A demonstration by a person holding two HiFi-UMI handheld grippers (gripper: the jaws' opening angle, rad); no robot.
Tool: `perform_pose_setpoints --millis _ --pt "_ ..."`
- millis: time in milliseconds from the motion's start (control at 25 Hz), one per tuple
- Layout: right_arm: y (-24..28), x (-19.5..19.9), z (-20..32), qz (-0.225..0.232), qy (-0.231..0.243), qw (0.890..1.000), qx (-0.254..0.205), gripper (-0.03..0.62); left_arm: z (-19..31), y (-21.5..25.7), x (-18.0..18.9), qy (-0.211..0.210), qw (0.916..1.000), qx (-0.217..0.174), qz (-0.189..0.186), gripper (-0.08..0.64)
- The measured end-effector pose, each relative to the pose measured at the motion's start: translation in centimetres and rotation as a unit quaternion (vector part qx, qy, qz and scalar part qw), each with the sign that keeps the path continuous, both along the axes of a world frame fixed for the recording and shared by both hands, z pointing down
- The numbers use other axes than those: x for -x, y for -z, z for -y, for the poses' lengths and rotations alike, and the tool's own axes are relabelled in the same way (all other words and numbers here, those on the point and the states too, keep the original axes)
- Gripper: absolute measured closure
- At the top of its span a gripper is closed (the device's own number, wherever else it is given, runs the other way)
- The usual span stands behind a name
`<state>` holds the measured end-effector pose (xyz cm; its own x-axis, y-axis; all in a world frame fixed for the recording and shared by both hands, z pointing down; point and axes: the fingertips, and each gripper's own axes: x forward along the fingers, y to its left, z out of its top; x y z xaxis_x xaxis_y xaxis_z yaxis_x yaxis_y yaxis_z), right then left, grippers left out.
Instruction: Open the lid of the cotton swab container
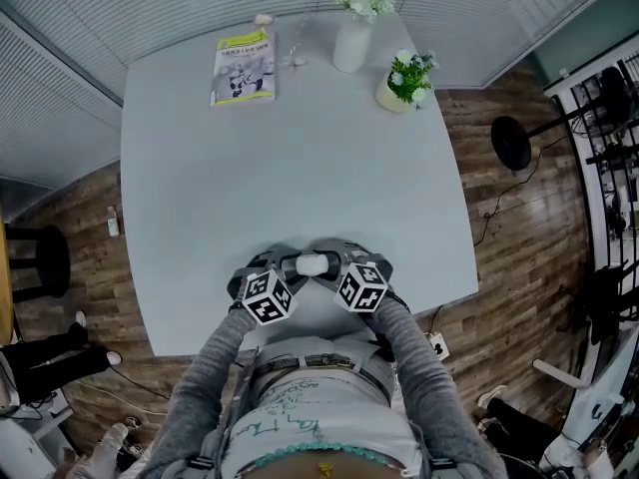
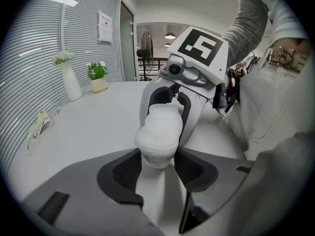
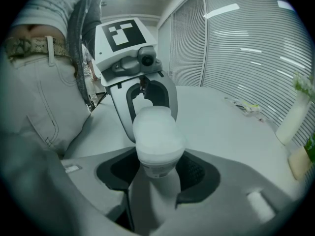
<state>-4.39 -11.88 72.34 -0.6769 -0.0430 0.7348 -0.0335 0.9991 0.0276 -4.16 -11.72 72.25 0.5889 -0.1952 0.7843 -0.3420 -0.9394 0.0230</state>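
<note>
The left tool (image 2: 157,165) is closed on one end of the cotton swab container (image 1: 312,263), with its dark pads pressing the white plastic from both sides. The right tool (image 3: 156,168) is clamped on the opposite end, where a small printed label shows just above its pads. The two tools face each other, marker cubes turned up. The container lies roughly level between them, lifted just over the near edge of the bench (image 1: 300,168). It looks whole and unopened, though the frosted plastic blurs the seam, so which end is the lid I cannot say for sure.

At the far side of the bench a booklet (image 1: 243,66) lies on the left. A white vase (image 1: 351,43) of pale flowers stands to its right, and a small potted plant (image 1: 404,80) is near the far right corner.
</note>
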Motion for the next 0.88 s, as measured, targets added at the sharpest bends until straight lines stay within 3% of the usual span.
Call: perform_pose_setpoints --millis 440,880 --pt "0.0 0.0 -0.5 -0.016 0.018 1.0 -0.007 0.368 -0.4 0.2 0.1 -0.004 0.9998 -0.015 0.014 0.359" --pt "3.3 -0.1 -1.3 0.002 0.035 0.999 -0.013 0.368 -1.3 3.5 -0.1 0.002 0.9995 -0.033 -0.001 0.359"
